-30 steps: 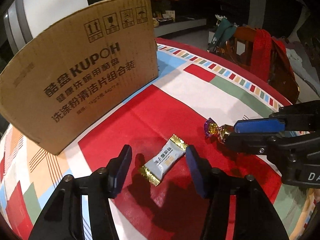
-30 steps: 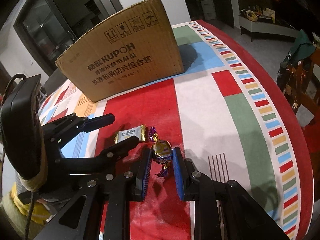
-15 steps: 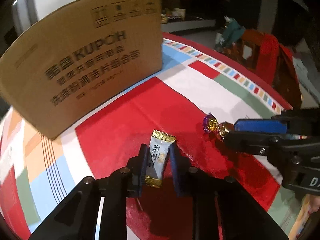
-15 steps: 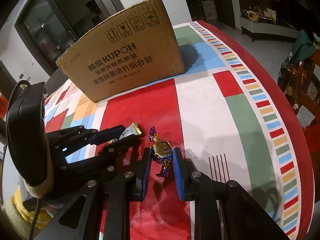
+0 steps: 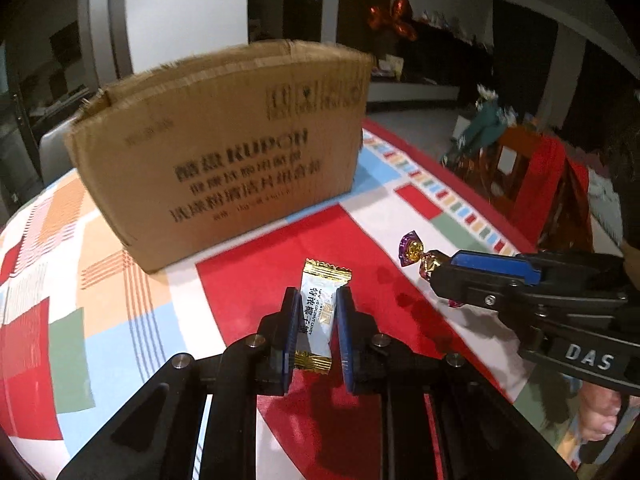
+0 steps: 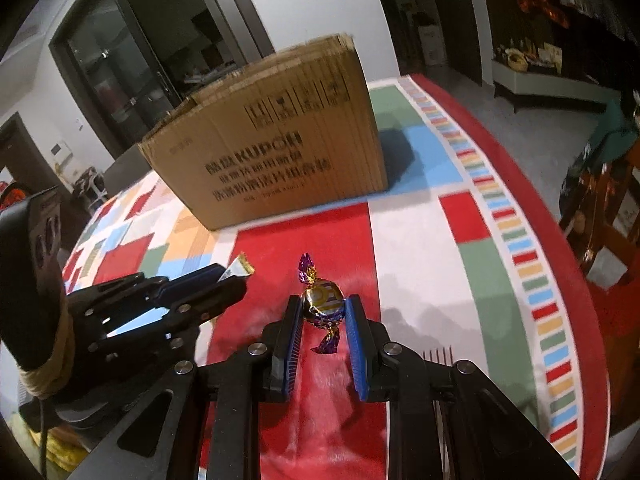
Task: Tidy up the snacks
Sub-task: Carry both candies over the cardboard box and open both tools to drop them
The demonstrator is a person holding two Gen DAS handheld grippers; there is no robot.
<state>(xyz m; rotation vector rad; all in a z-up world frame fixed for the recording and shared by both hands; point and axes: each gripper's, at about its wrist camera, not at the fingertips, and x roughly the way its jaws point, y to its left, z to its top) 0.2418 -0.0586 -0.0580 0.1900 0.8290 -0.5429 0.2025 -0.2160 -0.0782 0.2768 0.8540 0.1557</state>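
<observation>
The left gripper (image 5: 316,312) pinches a long white candy (image 5: 318,316) with shiny gold ends; its blue pads (image 5: 291,332) press on both sides of the wrapper, and the candy stands up tall between them, one gold end sticking out past the tips; the candy is off the table, above a red patch of the tablecloth (image 5: 120,360).

The right gripper (image 6: 322,312) squeezes a round gold candy (image 6: 323,300) with purple twisted ends; one twist points up and away, the other hangs down between the blue pads (image 6: 294,340); this candy is also up off the cloth, and in the left wrist view it pokes out of the right gripper's tips at the right side.

The two grippers are side by side, near each other but not touching.

A big brown cardboard box (image 5: 224,152) stands on the table behind both candies, well apart from them; it has dark letters on its front; its top edge looks open, but the inside is hidden.

The cloth has red, white, blue, green and orange blocks; a wooden chair (image 5: 532,176) with red cloth on it stands past the table edge.
</observation>
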